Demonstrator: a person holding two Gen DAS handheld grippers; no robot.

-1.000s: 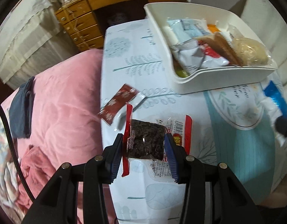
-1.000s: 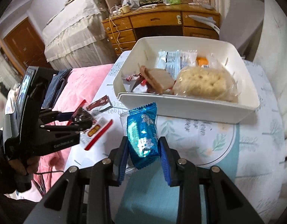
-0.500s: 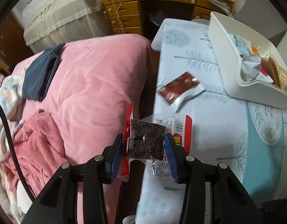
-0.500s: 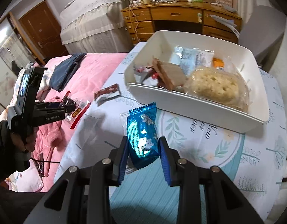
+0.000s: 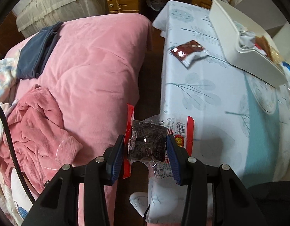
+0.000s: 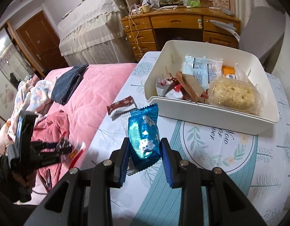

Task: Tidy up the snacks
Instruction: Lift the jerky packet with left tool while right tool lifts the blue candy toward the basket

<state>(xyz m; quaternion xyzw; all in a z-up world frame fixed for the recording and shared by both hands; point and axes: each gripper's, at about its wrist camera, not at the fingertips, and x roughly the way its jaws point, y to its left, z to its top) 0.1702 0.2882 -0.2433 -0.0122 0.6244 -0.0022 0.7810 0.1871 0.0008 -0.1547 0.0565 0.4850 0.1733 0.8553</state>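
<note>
Fingers of the left gripper (image 5: pixel 146 144) pinch a clear packet w/ red edges and dark contents (image 5: pixel 146 143), blue pads pressed on both sides of the dark block. In the left wrist view the packet hangs over the gap between the pink bed (image 5: pixel 92 56) at 9 o'clock and the surface (image 5: pixel 220 98) at 3 o'clock, right at the cloth's edge. Small dark-red sachet (image 5: pixel 188 50) lies flat on the surface toward 1 o'clock, apart from the white bin (image 5: pixel 244 56) further at 2 o'clock.

Right gripper (image 6: pixel 145 148) fingers pinch a shiny blue snack bag (image 6: pixel 144 133), upright, top seal pointing to 12 o'clock; whether its lower end touches the cloth I can't tell. White bin (image 6: pixel 210 116) sits at 1–2 o'clock in the right wrist view, holding several snacks incl. a pale rice-cake-like pack (image 6: pixel 233 96), a brown wedge (image 6: pixel 192 88) and a white-blue pouch (image 6: pixel 203 69). Dark-red sachet (image 6: pixel 122 103) lies at 11 o'clock, just beside the bin's near corner but not touching. Left gripper (image 6: pixel 63 146) shows blurred at 9 o'clock, over the bed edge, w/ its packet. Folded navy garment (image 6: pixel 69 82) on the bed at 10 o'clock; wooden desk (image 6: pixel 178 26) at 12.
</note>
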